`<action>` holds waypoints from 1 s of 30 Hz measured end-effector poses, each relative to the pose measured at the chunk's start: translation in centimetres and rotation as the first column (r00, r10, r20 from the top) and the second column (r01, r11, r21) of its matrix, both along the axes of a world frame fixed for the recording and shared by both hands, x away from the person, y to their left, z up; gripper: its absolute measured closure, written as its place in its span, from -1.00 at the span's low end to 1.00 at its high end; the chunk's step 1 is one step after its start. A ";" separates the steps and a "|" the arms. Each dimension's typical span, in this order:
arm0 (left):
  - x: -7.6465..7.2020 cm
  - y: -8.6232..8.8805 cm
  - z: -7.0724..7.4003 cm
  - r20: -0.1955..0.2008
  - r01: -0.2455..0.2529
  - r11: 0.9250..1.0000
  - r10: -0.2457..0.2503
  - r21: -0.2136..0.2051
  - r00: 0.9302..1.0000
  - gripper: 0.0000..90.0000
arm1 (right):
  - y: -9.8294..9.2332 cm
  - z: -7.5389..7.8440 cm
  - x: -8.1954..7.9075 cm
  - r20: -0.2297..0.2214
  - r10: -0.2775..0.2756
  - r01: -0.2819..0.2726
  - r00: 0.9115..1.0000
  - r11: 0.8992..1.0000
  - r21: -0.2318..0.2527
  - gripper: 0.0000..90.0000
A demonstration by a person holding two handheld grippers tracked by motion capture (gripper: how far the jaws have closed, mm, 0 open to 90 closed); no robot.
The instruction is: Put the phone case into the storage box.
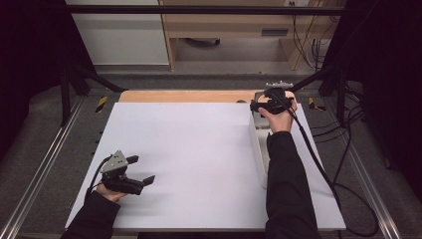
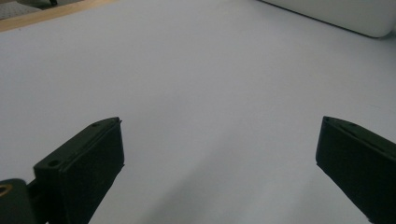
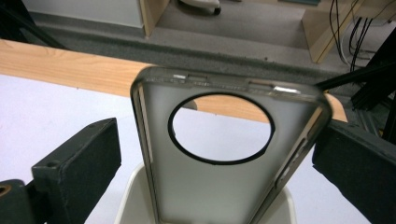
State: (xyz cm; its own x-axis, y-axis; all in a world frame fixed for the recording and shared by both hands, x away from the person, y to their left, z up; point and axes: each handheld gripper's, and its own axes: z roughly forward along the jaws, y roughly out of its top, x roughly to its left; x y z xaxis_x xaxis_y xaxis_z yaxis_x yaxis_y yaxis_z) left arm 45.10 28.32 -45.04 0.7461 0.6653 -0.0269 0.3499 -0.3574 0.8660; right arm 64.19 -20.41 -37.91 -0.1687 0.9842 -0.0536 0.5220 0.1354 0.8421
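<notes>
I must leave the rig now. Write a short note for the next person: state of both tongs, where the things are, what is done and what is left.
Left tongs: open, holding nothing, low over the white board near its front left.
Right tongs: open, at the far right of the board, with the phone case standing between the jaws. The right jaw looks close to the case edge; the left jaw is apart from it. No grip yet.
The case stands upright in the white tray, its round camera hole at the top.
Done: right tongs brought around the case.
Left: probably close on the case and lift it out.
</notes>
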 end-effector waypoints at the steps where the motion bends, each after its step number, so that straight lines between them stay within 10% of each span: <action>1: 0.0 0.0 0.0 0.000 0.000 1.000 0.000 0.000 1.000 -0.99 | -0.1 0.1 -0.1 0.011 0.007 -0.007 1.000 1.000 -0.001 -0.96; 15: 0.0 0.0 0.1 0.003 -0.004 1.000 0.004 -0.002 1.000 -0.99 | 0.1 2.5 -2.1 0.091 0.081 -0.087 0.993 0.995 0.058 -0.95; 30: -0.2 0.1 0.2 0.009 -0.012 1.000 0.012 -0.015 1.000 -0.99 | 0.8 4.9 -7.2 0.174 0.267 -0.292 0.948 0.946 0.139 -0.95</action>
State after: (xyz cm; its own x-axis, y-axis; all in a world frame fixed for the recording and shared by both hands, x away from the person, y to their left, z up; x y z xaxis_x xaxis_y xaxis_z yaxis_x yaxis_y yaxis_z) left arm 44.94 28.43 -44.82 0.7384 0.6737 -0.0300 0.3462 -0.3404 0.8742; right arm 56.94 -19.63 -32.98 -0.4403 0.8962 0.0551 0.3480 0.1137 0.9306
